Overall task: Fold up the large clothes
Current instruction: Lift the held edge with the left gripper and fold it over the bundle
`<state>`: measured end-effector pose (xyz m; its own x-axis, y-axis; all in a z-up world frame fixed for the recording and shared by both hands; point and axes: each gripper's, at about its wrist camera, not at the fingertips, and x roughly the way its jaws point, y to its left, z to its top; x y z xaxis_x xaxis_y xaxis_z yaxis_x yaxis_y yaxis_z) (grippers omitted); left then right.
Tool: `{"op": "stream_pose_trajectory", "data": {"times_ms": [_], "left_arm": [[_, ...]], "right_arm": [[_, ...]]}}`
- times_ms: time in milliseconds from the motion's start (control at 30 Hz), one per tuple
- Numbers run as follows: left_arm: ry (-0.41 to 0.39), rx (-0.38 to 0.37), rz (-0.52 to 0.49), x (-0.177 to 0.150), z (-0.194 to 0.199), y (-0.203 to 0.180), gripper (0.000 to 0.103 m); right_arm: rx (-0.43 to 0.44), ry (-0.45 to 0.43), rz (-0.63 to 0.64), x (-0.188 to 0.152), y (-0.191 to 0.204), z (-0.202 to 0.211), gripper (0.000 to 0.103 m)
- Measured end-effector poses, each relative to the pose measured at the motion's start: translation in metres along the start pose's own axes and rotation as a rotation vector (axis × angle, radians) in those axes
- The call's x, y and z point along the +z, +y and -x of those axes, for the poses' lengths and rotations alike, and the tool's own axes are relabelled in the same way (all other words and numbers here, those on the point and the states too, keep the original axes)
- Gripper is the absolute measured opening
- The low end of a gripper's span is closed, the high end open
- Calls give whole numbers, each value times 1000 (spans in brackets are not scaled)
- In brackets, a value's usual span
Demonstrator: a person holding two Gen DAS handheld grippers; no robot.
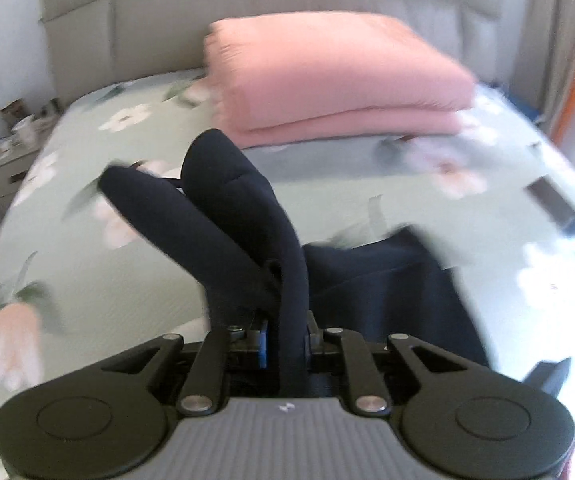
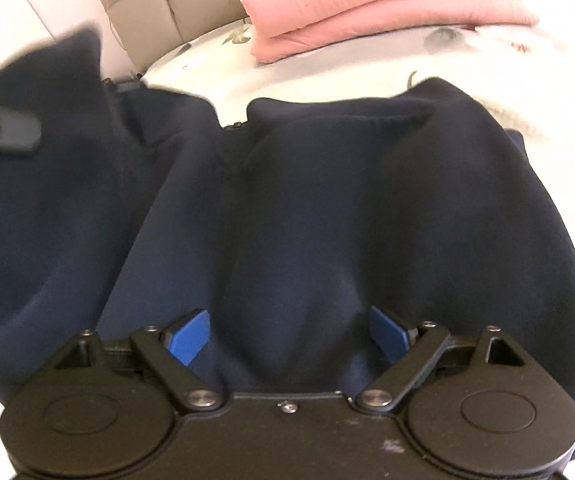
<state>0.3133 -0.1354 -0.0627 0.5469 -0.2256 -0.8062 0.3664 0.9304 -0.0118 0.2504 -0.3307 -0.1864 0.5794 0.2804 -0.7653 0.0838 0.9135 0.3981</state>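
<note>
Floral bedspread [image 1: 87, 288], folded pink quilt [image 1: 327, 76] at headboard end; navy garment [image 2: 287, 208] raised for folding.
Left gripper [image 1: 285, 336] clamps a fabric fold; right gripper [image 2: 287, 336] gapes, cloth bunched between its pads [image 2: 189, 336], ungripped.

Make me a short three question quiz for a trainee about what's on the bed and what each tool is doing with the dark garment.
1. True or false: the left tool is shut on a fold of the navy garment.
2. Multiple choice: the folded pink blanket lies A) on the floral bedsheet near the headboard, B) on the nightstand, C) under the garment.
3. Fill in: the blue pads of the right tool stand ____, with cloth bunched between them.

Key: 1 true; 2 A; 3 apart.
</note>
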Motion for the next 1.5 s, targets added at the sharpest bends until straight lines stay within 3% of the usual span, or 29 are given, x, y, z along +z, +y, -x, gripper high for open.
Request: {"op": "stream_pose_trajectory", "data": {"times_ms": [133,200,300,367,533,800,900,1000,1133,1267,1400,1467,1500], "left_arm": [[0,-29,-56,6,-23,-55,15],[23,-23,-49,7,-46,-78,15],[54,-18,-55,2,-76,-109,15],[69,-36,-46,-2,-93,-122,15],[103,-83,14,-11,-123,-135,15],[172,-137,77,-14,-143,-140,16],[239,-191,89,-1,-149,-133,18],[337,-259,82,13,-157,-125,19],[449,-364,104,24,-160,-118,19],[452,-313,-9,27,-157,-133,18],[427,-329,0,32,-149,-132,18],[392,-346,33,39,-140,-127,18],[367,-350,36,43,-132,-124,19]], "right_arm": [[129,-95,-273,-7,-51,35,102],[82,-178,-388,-11,-76,61,102],[2,-291,-406,-13,-102,96,102],[-18,-319,-447,-12,-119,109,102],[-7,-280,-567,-19,-157,109,102],[37,-253,-628,-16,-169,99,102],[119,-253,-659,-21,-179,108,103],[220,-203,-588,-18,-164,109,103],[273,-185,-504,-10,-138,106,103],[346,-188,-538,-11,-132,101,103],[395,-200,-537,-14,-126,89,103],[426,-211,-524,-16,-123,77,90],[452,-222,-525,-18,-121,71,48]]}}
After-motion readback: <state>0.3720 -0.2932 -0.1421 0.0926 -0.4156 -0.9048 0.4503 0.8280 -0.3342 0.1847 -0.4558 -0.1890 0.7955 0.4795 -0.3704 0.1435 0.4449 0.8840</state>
